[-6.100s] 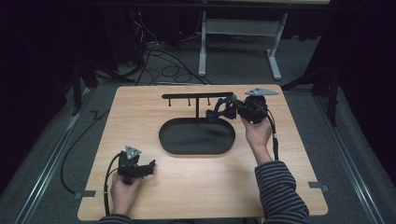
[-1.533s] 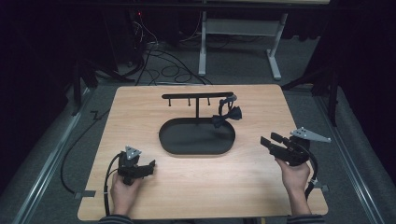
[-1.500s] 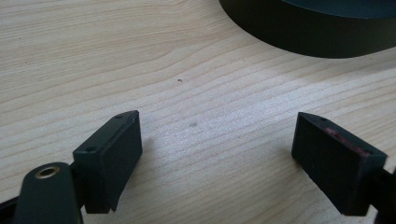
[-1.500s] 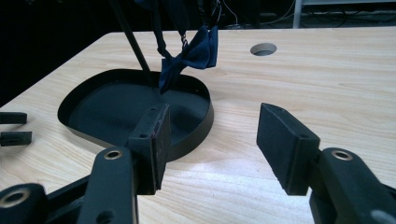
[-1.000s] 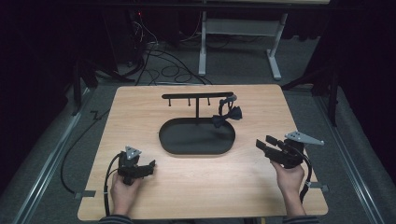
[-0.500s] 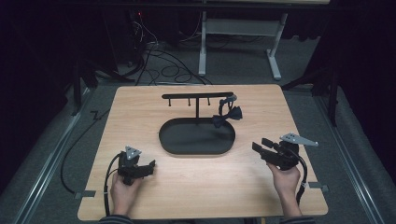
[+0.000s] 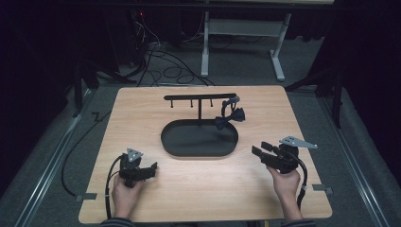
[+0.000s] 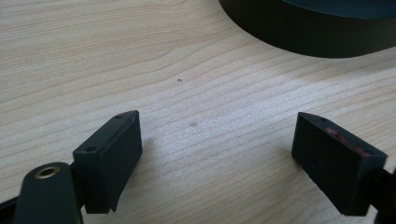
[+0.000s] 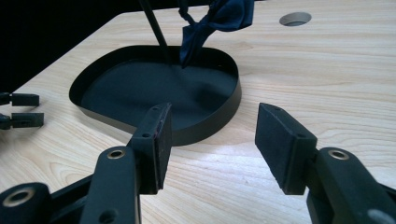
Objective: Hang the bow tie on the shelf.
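A black oval tray (image 7: 170,142) sits mid-table with a thin T-shaped stand (image 7: 199,98) rising from it. A dark blue bow (image 7: 230,115) hangs from the right end of the stand's bar; in the right gripper view the bow (image 9: 219,18) dangles over the tray (image 9: 205,128). My left gripper (image 7: 152,168) rests open near the table's front left, its jaws wide apart over bare wood (image 8: 215,126). My right gripper (image 7: 258,149) is held open low over the front right of the table, empty, pointing toward the tray.
The wooden table (image 7: 142,109) has a round hole (image 9: 295,18) near its far edge. Cables trail from both grippers off the front edge. A desk frame (image 7: 246,33) and floor cables lie beyond the table.
My right gripper left the bow hanging on the stand, drew back to the front right, then slid slightly left toward the tray. The left gripper has stayed still.
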Demonstrator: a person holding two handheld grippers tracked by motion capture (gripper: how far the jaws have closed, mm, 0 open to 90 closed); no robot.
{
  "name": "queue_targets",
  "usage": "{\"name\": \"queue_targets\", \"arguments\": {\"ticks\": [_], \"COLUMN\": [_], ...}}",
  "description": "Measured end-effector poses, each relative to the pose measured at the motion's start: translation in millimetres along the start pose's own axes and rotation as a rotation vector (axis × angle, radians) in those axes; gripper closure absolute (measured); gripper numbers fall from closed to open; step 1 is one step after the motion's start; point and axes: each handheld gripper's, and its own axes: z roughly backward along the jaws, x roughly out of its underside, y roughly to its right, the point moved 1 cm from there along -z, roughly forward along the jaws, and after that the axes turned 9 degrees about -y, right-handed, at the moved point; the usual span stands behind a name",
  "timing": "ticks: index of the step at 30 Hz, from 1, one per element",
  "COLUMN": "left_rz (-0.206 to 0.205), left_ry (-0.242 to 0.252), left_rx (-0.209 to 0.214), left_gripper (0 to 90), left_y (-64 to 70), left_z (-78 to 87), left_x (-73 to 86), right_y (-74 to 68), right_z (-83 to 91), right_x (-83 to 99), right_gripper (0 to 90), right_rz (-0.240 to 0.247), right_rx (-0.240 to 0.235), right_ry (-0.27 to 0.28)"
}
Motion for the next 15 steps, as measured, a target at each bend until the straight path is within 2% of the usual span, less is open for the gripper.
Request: {"name": "queue_targets", "arguments": {"ticks": [15], "left_rz": [0.000], "left_ry": [0.000], "left_rx": [0.000], "left_gripper": [16.6], "left_y": [0.0], "left_z": [0.0], "left_x": [0.0], "right_y": [-3.7], "right_z": [-12.2], "right_x": [4.4], "right_gripper": [47.6], "right_rz": [-0.008], "right_rx": [-0.022], "right_ry": [-0.023]}}
